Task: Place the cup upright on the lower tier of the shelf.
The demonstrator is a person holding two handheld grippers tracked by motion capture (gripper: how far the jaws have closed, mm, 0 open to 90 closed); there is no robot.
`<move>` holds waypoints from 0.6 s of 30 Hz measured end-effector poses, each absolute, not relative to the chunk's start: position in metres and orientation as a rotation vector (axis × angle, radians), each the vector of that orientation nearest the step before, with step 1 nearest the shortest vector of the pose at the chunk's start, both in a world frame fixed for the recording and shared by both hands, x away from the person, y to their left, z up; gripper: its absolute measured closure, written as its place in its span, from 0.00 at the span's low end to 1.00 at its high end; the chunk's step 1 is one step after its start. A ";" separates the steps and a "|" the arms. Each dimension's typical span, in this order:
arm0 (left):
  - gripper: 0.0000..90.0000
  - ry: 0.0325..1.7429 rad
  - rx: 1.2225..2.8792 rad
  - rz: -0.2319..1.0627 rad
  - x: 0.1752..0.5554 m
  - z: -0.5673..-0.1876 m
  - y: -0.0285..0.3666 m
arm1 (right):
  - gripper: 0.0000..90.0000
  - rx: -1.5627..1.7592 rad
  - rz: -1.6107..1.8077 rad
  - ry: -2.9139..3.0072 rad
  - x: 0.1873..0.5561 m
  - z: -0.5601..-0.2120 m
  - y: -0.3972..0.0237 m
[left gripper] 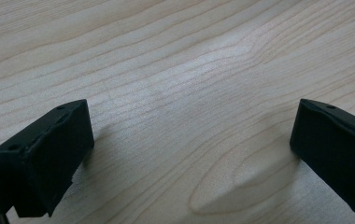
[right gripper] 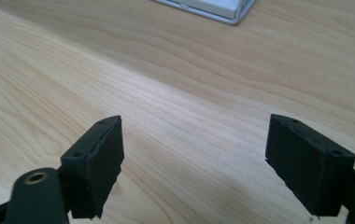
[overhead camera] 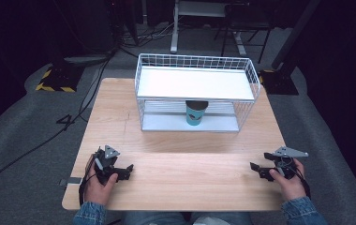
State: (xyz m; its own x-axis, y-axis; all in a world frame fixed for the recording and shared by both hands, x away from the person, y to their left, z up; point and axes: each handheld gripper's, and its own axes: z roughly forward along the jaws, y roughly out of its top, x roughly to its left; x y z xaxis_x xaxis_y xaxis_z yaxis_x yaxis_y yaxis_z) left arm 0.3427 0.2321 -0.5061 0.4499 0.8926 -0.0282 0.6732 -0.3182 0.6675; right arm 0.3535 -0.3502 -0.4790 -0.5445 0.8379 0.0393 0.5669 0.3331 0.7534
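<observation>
On the near edge of the wooden counter, the left claw is held low at the left corner and the right claw at the right corner, well apart from each other. Both are seen with jaws spread wide and nothing between them; bare wood grain is shown between the jaws in the left gripper view and the right gripper view. Farther back, at the middle of the counter, a white wire rack is placed. A teal paper cup is stood upright on the rack's lower shelf, under the white upper shelf, well apart from both claws. A corner of the rack is caught at the top of the right gripper view.
</observation>
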 end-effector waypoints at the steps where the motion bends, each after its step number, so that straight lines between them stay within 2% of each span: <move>1: 0.00 1.304 2.092 0.466 0.343 -0.506 0.232 | 0.22 1.255 1.040 2.250 0.354 -0.481 -0.350; 18: 0.00 1.304 2.092 0.465 0.343 -0.506 0.232 | 0.17 1.220 0.988 2.276 0.355 -0.503 -0.345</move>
